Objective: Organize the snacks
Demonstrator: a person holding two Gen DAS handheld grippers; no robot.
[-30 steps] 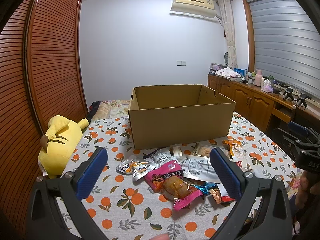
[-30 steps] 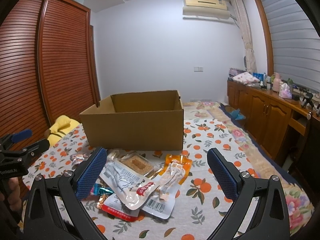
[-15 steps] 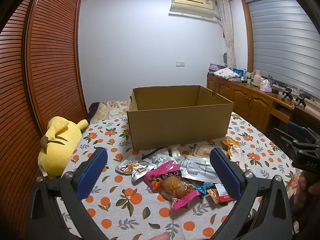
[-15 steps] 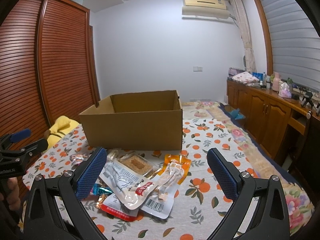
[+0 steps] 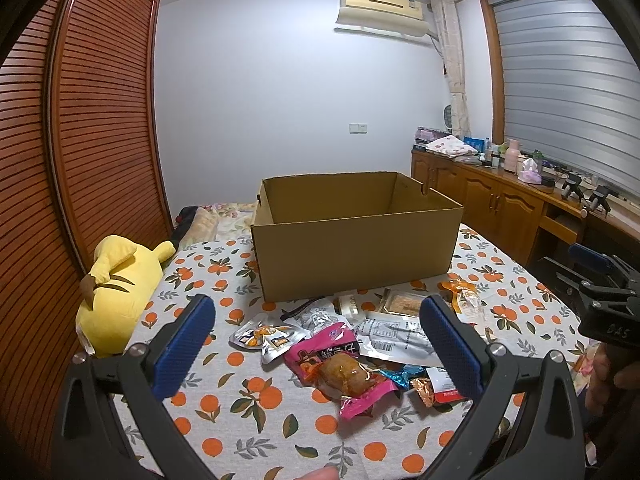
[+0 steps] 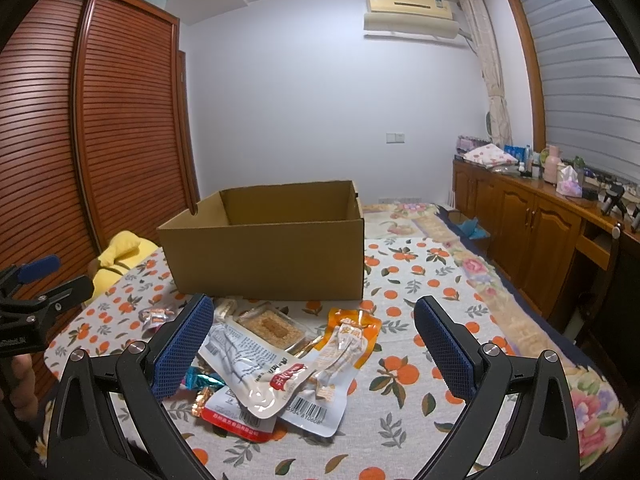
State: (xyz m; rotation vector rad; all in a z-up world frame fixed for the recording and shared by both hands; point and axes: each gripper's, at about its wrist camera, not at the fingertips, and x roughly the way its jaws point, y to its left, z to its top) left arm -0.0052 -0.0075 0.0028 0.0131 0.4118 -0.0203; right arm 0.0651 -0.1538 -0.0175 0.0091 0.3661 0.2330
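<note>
Both pairs of fingers were held wide apart, gripping nothing, the left gripper (image 5: 316,336) and right gripper (image 6: 310,340) poised above snack packets (image 5: 344,368), a cardboard box (image 5: 352,248) seen beyond.

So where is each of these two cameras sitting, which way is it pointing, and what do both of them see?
Left wrist: on the left gripper, jaws open, facing the pink snack packet and open brown cardboard box; right gripper at the right edge.
Right wrist: on the right gripper, jaws open, facing the orange snack pouch; left gripper at the left edge.
Shared: box, snack pile, orange-patterned tablecloth, yellow plush toy.
</note>
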